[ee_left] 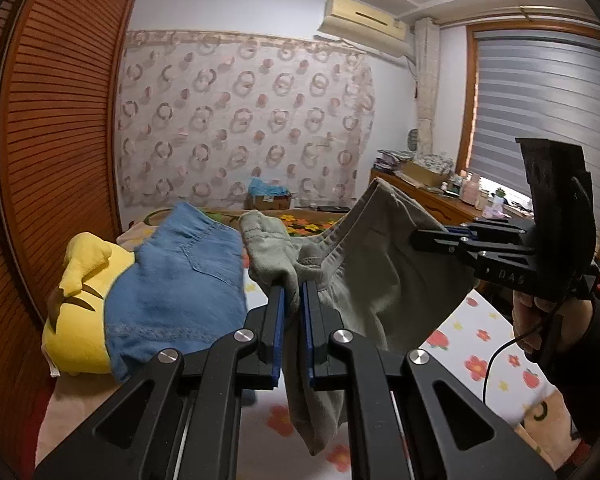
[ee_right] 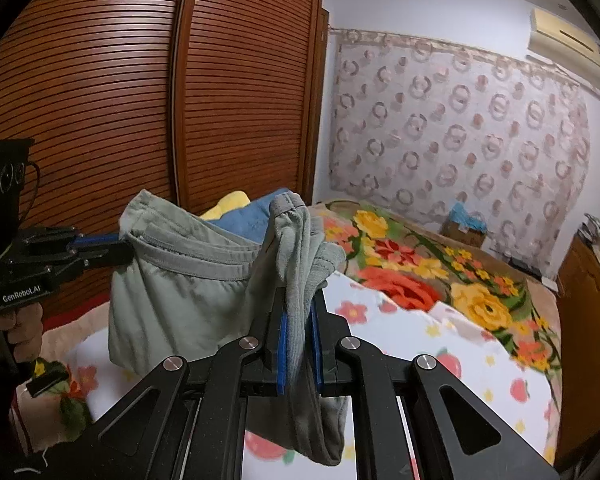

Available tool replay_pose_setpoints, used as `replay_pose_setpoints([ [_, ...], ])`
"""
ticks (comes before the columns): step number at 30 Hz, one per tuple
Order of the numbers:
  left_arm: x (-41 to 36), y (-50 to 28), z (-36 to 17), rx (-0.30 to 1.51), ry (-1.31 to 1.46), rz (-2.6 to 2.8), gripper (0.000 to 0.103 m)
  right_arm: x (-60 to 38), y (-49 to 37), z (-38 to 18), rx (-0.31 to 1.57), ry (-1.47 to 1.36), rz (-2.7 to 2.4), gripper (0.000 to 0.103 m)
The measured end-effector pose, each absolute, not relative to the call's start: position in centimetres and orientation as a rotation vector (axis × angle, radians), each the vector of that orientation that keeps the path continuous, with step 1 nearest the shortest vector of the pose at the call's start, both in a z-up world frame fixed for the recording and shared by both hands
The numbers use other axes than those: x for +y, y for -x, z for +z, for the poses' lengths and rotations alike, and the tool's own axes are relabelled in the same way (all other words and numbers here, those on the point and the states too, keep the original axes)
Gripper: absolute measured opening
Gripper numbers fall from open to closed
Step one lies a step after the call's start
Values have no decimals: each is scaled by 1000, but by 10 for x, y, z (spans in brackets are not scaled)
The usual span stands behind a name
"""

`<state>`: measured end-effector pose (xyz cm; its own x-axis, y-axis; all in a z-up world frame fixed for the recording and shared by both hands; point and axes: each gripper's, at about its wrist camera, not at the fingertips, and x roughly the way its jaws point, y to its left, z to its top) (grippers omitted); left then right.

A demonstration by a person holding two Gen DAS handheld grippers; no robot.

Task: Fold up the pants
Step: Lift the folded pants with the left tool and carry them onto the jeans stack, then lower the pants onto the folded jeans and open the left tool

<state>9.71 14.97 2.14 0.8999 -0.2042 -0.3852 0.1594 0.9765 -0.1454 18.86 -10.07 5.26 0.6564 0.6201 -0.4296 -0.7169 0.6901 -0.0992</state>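
Observation:
Grey-green pants (ee_left: 364,280) hang in the air above the bed, stretched between both grippers by the waistband. In the left wrist view my left gripper (ee_left: 292,292) is shut on a bunched corner of the waistband, and cloth trails down between its blue pads. My right gripper (ee_left: 414,236) comes in from the right, held by a hand, and clamps the other end. In the right wrist view my right gripper (ee_right: 298,300) is shut on the pants (ee_right: 172,292), while my left gripper (ee_right: 122,246) pinches the far corner at the left. The legs' lower ends are hidden.
Folded blue jeans (ee_left: 180,280) lie on a yellow plush cushion (ee_left: 76,312) at the left. The bed has a white flowered sheet (ee_left: 480,344) and a bright floral blanket (ee_right: 420,264). A slatted wooden wardrobe (ee_right: 140,100) stands left, a cluttered dresser (ee_left: 432,196) right.

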Motion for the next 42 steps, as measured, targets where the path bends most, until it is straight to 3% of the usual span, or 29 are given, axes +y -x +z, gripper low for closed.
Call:
replay_pose_setpoints([
  [19,227,-155,-12,341,212,6,10,-9,-349,31,381,366,921,10],
  [37,244,-141,-48,385,293,147,10,65,-395,25,390,476,998,10],
  [42,245,-140,-52,414,289,165,10,63,-399,28,417,452,948,23],
])
